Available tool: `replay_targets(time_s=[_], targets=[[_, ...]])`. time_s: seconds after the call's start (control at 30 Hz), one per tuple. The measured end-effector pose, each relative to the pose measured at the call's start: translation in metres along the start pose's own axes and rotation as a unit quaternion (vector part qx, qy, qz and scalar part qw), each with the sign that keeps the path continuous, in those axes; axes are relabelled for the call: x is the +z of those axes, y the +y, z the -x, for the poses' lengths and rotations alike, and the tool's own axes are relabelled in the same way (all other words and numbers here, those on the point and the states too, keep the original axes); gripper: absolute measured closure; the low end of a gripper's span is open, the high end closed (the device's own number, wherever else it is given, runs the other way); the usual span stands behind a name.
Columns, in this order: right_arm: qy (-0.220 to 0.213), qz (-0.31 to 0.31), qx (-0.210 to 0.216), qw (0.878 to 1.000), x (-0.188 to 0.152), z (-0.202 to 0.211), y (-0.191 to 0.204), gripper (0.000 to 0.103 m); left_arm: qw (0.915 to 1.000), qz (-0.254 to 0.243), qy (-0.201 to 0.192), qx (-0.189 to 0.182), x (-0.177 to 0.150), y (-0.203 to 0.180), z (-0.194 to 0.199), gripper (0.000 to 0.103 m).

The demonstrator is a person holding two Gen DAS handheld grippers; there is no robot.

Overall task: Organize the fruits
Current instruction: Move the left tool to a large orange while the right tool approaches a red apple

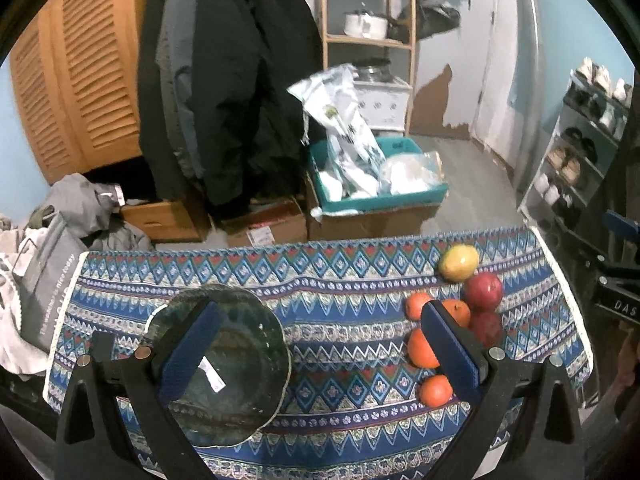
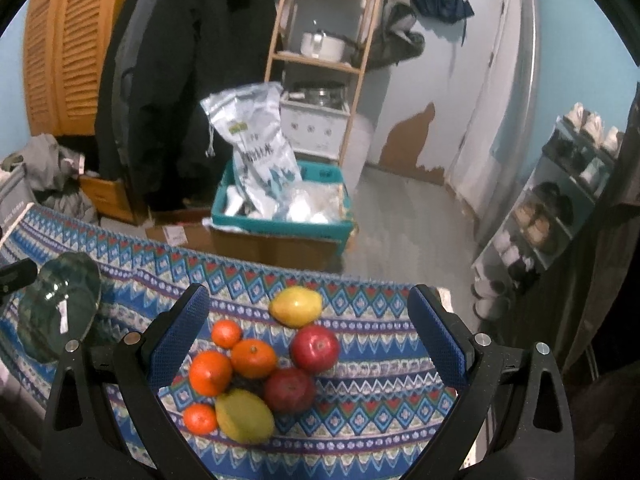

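Note:
A dark glass bowl (image 1: 224,364) sits empty on the patterned tablecloth (image 1: 340,320), under my open left gripper (image 1: 320,344); its left finger hangs over the bowl. To the right lies a cluster of fruit: several oranges (image 1: 422,348), two red apples (image 1: 483,291) and a yellow mango (image 1: 459,262). In the right wrist view my open right gripper (image 2: 308,348) hovers over that cluster: oranges (image 2: 254,358), red apples (image 2: 315,348), a far mango (image 2: 296,306) and a near mango (image 2: 244,416). The bowl (image 2: 60,312) is at the left there.
Beyond the table's far edge stand cardboard boxes, a teal crate with plastic bags (image 1: 376,176), hanging dark coats (image 1: 224,80) and a wooden shelf (image 1: 368,40). A shoe rack (image 1: 580,148) is at the right. Grey bags and clothes (image 1: 52,260) lie left of the table.

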State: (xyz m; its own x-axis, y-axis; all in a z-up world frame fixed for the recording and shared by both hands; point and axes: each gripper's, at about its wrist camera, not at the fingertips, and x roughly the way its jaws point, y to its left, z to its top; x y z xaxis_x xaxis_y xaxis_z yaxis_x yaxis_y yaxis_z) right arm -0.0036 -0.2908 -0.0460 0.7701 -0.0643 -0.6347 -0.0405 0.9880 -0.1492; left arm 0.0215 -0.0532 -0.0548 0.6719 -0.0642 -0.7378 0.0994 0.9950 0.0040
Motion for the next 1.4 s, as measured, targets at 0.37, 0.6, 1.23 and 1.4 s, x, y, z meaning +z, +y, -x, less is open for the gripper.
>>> replay_targets(time_s=[0.37,0.6,1.23,1.4], targets=[[0.072,-0.015,-0.004,0.997,-0.030,-0.040,-0.017,0.006,0.9972,-0.047,0.057,-0.012,-0.016,-0.040,-0.046,0.001],[0.120,-0.021,-0.015,0.992,-0.055,-0.068,-0.029,0.006,0.9937,-0.065,0.089,-0.019,-0.023,-0.063,-0.077,0.001],[0.194,-0.044,-0.016,0.980,-0.097,-0.122,-0.054,0.006,0.9780,-0.083,0.184,-0.053,-0.045,-0.122,-0.165,0.004],[0.200,-0.050,-0.010,0.978,-0.101,-0.131,-0.057,0.006,0.9734,-0.092,0.202,-0.058,-0.050,-0.133,-0.183,0.005]])
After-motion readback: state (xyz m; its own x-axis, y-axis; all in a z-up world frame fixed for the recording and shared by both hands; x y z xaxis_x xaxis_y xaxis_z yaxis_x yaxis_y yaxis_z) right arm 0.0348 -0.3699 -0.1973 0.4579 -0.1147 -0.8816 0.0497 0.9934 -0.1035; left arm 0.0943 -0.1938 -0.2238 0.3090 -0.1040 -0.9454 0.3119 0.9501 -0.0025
